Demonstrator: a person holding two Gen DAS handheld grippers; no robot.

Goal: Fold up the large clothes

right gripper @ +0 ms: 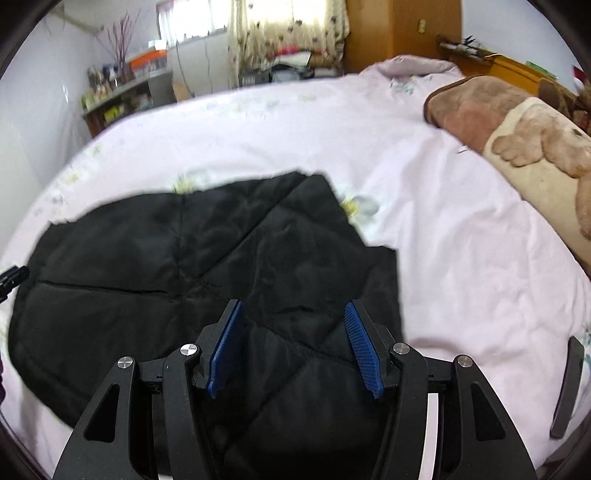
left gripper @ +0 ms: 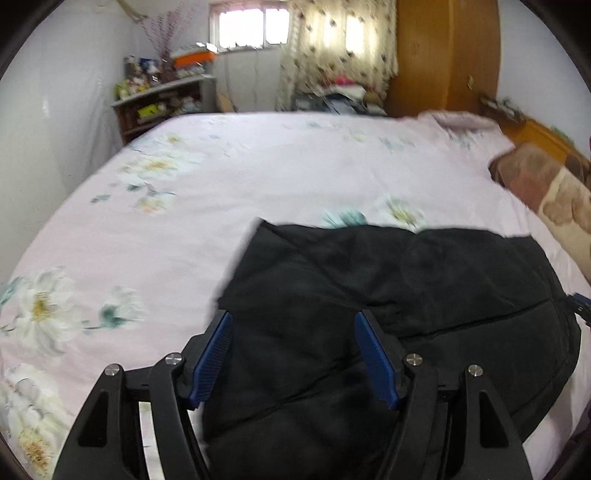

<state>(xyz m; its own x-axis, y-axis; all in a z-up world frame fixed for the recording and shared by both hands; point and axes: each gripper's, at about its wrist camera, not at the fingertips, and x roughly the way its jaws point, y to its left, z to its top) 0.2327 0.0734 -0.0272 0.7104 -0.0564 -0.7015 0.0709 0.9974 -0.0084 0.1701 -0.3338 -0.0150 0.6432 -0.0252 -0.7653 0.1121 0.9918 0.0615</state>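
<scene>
Pale pink bedding with faded white flowers covers the wide bed (left gripper: 295,166) that fills both views, running from under the claws to a far wall with a bright window (left gripper: 251,26), a patterned curtain (left gripper: 343,40) and a tall wooden wardrobe (left gripper: 447,55). Beyond the left claw and off to its left, a cluttered shelf unit (left gripper: 162,99) stands against the white wall. Ahead of the right claw and to its right, a folded brown-and-cream plush blanket (right gripper: 517,133) lies along the bed's edge, well apart from the garment.

A black quilted jacket (left gripper: 388,295) lies flat on the bed directly beneath and ahead of both claws. Its long axis runs crosswise, from one claw to the other, and it reaches only a short way forward of them. Its stitched seams fan outward across the padded panels. Which end is collar or hem cannot be told.

Left claw (left gripper: 293,354) hangs over the jacket's left part, its blue pads (left gripper: 212,358) spread apart with black fabric showing between them and nothing pinched; the left finger sits at the jacket's left edge. Right claw (right gripper: 293,347) hangs over the jacket's right part, likewise released, its blue pads (right gripper: 364,350) wide and clear of the cloth.
</scene>
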